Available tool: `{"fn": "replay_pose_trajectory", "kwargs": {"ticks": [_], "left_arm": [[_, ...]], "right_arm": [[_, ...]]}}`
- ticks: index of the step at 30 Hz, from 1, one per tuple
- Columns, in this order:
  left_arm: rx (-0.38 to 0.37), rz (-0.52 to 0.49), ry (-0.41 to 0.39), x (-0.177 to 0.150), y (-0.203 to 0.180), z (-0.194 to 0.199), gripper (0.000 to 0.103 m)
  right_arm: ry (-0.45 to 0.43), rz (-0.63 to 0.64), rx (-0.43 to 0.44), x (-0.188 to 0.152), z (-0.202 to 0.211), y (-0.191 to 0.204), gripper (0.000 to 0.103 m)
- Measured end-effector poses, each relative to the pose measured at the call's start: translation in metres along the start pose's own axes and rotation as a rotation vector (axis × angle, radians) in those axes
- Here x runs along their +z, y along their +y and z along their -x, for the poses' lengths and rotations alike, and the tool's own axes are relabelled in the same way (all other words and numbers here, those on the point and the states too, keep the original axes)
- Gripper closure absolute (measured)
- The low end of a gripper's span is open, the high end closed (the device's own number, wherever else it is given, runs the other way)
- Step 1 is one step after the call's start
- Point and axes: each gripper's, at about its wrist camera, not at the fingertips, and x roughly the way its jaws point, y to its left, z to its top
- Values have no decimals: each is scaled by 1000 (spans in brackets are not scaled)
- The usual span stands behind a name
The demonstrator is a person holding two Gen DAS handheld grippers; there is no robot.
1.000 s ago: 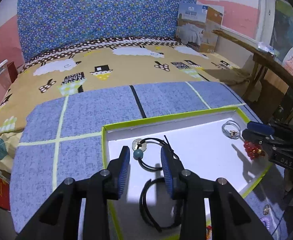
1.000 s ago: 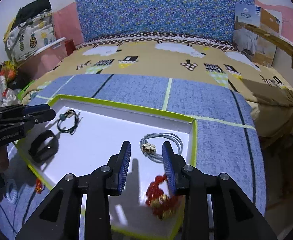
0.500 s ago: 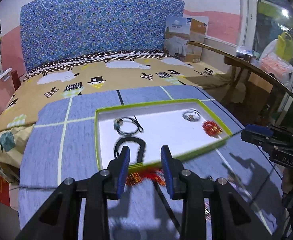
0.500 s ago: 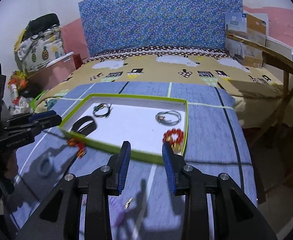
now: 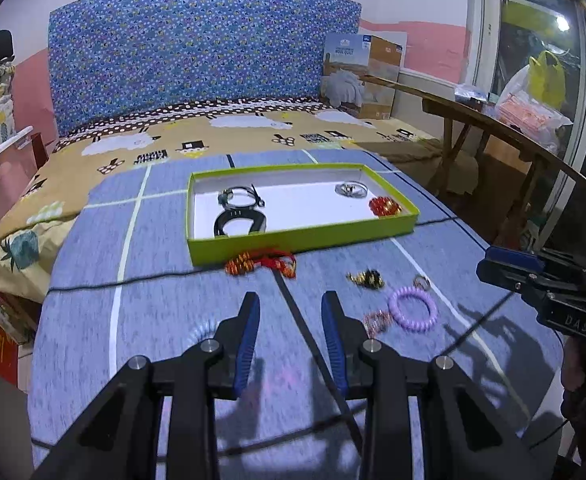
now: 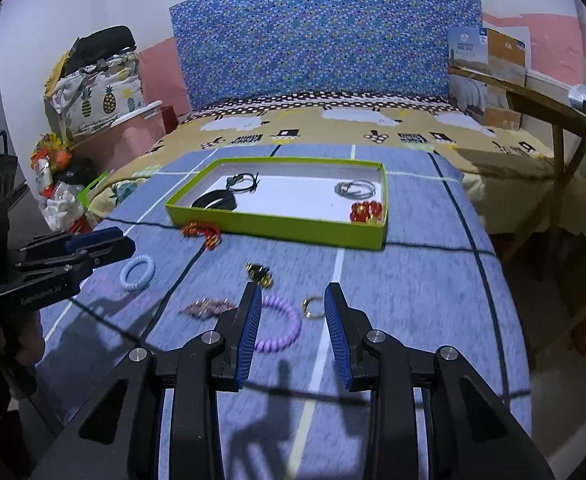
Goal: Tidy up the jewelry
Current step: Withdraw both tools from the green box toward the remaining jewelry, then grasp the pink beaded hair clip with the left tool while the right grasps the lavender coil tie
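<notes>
A green-rimmed white tray [image 5: 293,236] [image 6: 277,228] lies on the blue mat and holds a black bracelet [image 5: 239,220], a dark cord piece [image 5: 241,196], a silver ring piece [image 5: 351,189] and a red bead bracelet [image 5: 385,206]. In front of it lie a red-gold piece [image 5: 261,264], a gold-black piece [image 6: 259,273], a purple coil band [image 6: 279,328], a small ring [image 6: 313,306], a pink-gold piece [image 6: 207,306] and a light blue coil band [image 6: 137,272]. My left gripper [image 5: 291,312] and right gripper [image 6: 293,304] are open and empty, held back above the mat.
The mat [image 5: 153,292] covers a bed with a patterned sheet and a blue headboard [image 5: 197,64]. A wooden table [image 5: 493,128] stands at the right. Bags and a pink box [image 6: 105,92] stand at the left. A thin black cable [image 5: 133,278] crosses the mat.
Both grippers have pulled back and up from inside the tray, so the whole tray and the loose pieces in front of it have come into view.
</notes>
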Motion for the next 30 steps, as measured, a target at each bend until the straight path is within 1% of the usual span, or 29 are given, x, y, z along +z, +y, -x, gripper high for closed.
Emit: {"fn": "replay_pose_trajectory", "kwargs": {"ticks": [8, 14, 23, 30], "left_arm": [[-19, 13, 13, -18, -6, 8, 70], [-32, -1, 25, -21, -12, 5, 70], [-58, -52, 65, -20, -24, -10, 70], [-85, -128, 99, -18, -39, -29, 70]], "right_arm": [[18, -26, 5, -20, 7, 3, 69], [33, -38, 4, -24, 5, 1, 69], [68, -57, 12, -26, -8, -1, 70], [116, -81, 17, -25, -25, -5, 70]]}}
